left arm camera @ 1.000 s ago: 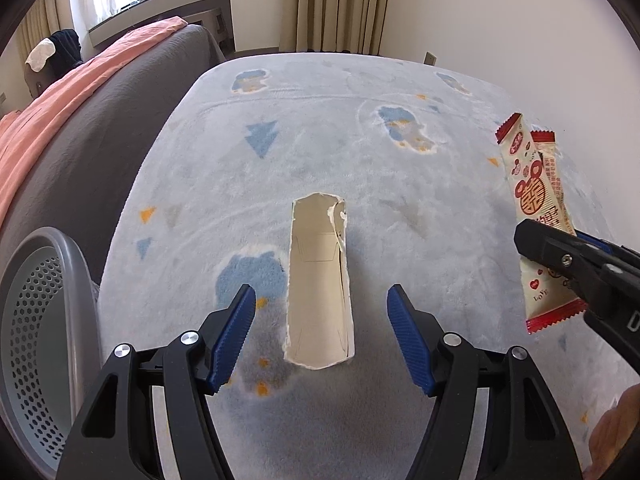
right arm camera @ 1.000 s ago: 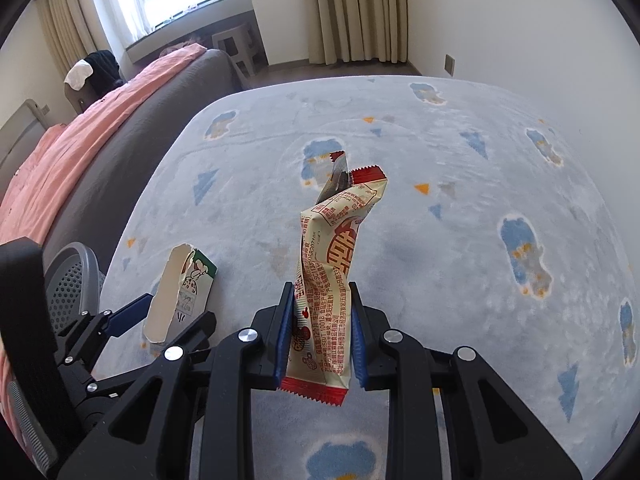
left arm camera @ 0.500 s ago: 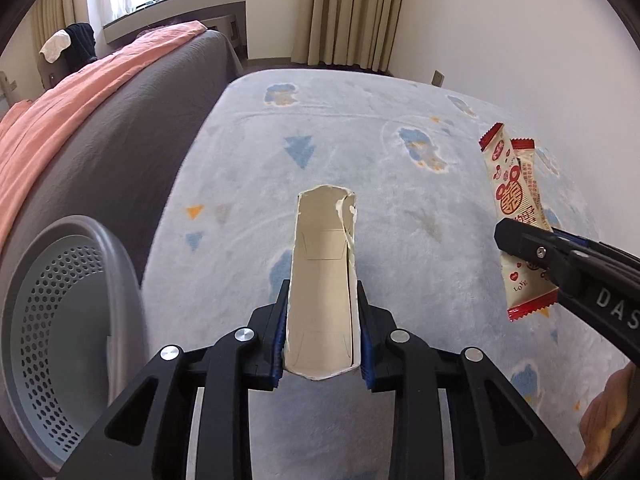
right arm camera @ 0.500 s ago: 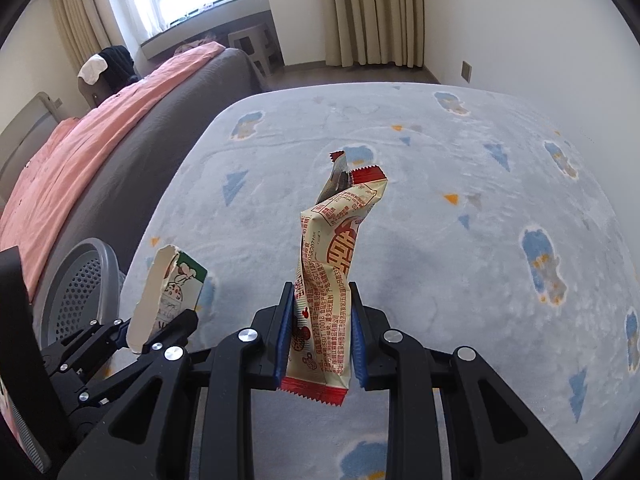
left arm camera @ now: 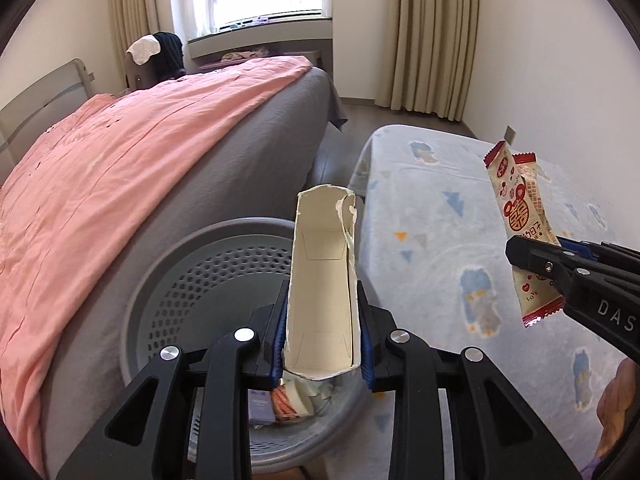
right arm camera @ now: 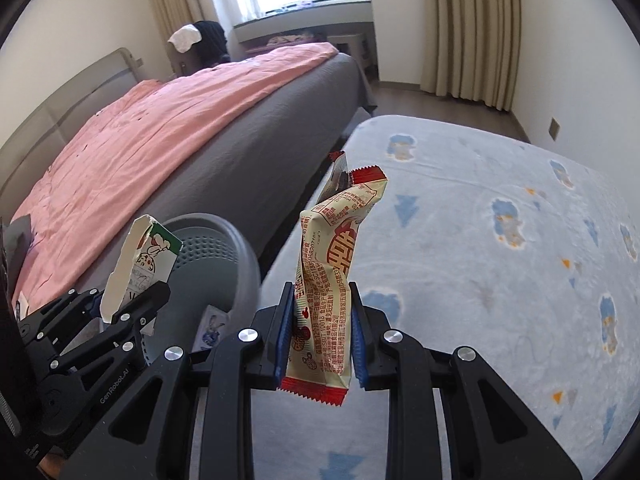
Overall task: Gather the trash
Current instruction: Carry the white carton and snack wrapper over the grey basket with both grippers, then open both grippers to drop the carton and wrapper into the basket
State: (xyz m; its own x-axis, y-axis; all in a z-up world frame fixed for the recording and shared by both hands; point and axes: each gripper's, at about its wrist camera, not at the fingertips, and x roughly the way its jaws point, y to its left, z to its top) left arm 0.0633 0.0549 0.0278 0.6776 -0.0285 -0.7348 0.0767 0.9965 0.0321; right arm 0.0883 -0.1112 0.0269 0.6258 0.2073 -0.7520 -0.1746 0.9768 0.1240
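My left gripper (left arm camera: 323,334) is shut on a torn cream cardboard carton (left arm camera: 322,280) and holds it upright above the grey perforated trash basket (left arm camera: 180,300). The carton (right arm camera: 136,268) and the left gripper (right arm camera: 124,312) also show in the right wrist view, over the basket (right arm camera: 224,256). My right gripper (right arm camera: 318,338) is shut on a cream and red snack wrapper (right arm camera: 332,280), held above the rug to the right of the basket. The wrapper (left arm camera: 520,224) and the right gripper (left arm camera: 560,268) show at the right of the left wrist view.
The basket holds some trash (left arm camera: 288,398). A bed with a pink cover (left arm camera: 120,168) and grey side stands left of the basket. A pale blue patterned rug (right arm camera: 480,240) covers the floor on the right. Curtains (right arm camera: 472,32) and a white wall are behind.
My left gripper closed on the carton, lifted it off the rug and swung it left over the basket. My right gripper, still holding the wrapper, rose and turned towards the bed.
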